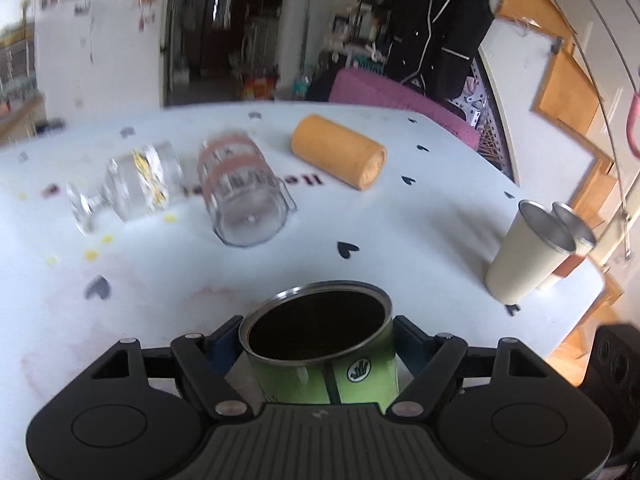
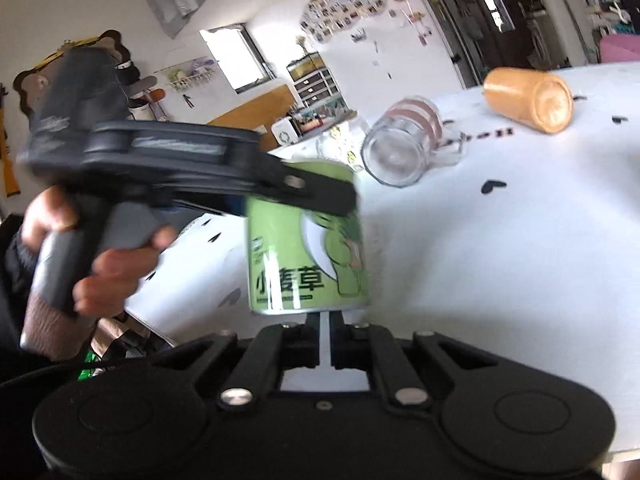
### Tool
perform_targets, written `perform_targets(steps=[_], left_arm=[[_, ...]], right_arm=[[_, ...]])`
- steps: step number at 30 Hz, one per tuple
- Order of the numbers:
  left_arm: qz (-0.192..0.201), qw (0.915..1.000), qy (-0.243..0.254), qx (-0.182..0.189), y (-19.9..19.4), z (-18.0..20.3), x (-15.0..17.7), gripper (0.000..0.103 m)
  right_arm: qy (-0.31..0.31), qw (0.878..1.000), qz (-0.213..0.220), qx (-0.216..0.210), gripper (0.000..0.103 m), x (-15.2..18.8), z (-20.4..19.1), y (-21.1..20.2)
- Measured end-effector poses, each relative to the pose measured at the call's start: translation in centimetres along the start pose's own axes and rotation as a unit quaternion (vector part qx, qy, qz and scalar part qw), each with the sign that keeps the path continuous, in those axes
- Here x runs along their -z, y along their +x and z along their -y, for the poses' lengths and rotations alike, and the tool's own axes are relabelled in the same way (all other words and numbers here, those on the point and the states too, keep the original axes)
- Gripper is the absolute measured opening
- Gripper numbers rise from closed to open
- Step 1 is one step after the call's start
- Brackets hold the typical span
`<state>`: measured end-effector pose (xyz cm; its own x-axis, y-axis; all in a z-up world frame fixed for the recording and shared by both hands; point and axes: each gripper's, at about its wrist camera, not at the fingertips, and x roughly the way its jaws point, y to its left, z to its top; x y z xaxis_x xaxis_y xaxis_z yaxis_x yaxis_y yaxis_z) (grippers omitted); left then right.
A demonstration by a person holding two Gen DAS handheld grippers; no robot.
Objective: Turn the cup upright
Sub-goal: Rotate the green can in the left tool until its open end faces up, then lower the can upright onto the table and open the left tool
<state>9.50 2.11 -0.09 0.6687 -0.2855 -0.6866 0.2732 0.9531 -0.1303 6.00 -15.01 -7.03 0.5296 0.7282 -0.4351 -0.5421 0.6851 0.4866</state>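
Observation:
A green metal cup (image 1: 320, 344) with a dark inside is upright, mouth up, clamped between the fingers of my left gripper (image 1: 318, 340). In the right wrist view the same green cup (image 2: 308, 248) hangs in the left gripper (image 2: 280, 192), just above the white table (image 2: 500, 260). My right gripper (image 2: 326, 340) sits close below the cup, its fingers nearly together with nothing between them.
A clear stemmed glass (image 1: 136, 188), a clear mug with pink bands (image 1: 244, 196) and an orange cup (image 1: 340, 152) lie on their sides at the far part of the table. Two cream metal tumblers (image 1: 528, 252) stand upright at the right edge.

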Motion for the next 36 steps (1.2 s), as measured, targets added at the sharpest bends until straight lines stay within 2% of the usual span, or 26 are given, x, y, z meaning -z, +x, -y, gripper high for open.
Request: perform_targets(steps=[3,10,11,15,18,20,22,27,32,36], left_arm=[[0.034,0.9981,0.037,-0.035,-0.9,1.1,1.3,0.079],[0.102,0.9881,0.067,-0.093,-1.5,1.9,4.1,0.078],[0.107,0.9868,0.067,-0.102,-1.5,1.7,4.5,0.078],[0.128,0.9813,0.05,-0.135,-1.9,0.3,5.5,0.078],[0.143,0.9755,0.032,-0.164,-2.5,-1.2,5.9,0.078],[0.149,0.9708,0.014,-0.188,-2.9,-2.6,6.1,0.078],[0.152,0.9658,-0.007,-0.21,-3.3,-4.4,6.4,0.078],[0.161,0.9487,-0.038,-0.269,-4.5,-8.3,6.8,0.078],[0.152,0.9268,-0.056,-0.339,-4.9,-12.7,6.5,0.078],[0.142,0.9135,-0.076,-0.374,-5.0,-15.5,6.5,0.078]], right_arm=[[0.006,1.0,-0.006,0.003,0.005,0.2,0.0,0.5],[-0.009,1.0,-0.012,0.02,0.005,0.5,-0.3,1.0],[-0.017,0.999,-0.009,0.031,0.005,0.5,-0.4,1.0],[-0.046,0.995,0.013,0.083,0.02,0.4,-0.8,0.4],[-0.054,0.993,0.033,0.1,0.022,0.0,-0.9,-0.5],[-0.062,0.991,0.048,0.109,0.027,-0.3,-1.1,-1.2],[-0.073,0.988,0.065,0.119,0.042,-0.5,-1.4,-2.0],[-0.089,0.981,0.092,0.147,0.065,-1.2,-1.9,-2.9],[-0.091,0.978,0.099,0.158,0.068,-1.6,-1.9,-3.3],[-0.091,0.978,0.097,0.161,0.069,-1.7,-1.9,-3.2]])
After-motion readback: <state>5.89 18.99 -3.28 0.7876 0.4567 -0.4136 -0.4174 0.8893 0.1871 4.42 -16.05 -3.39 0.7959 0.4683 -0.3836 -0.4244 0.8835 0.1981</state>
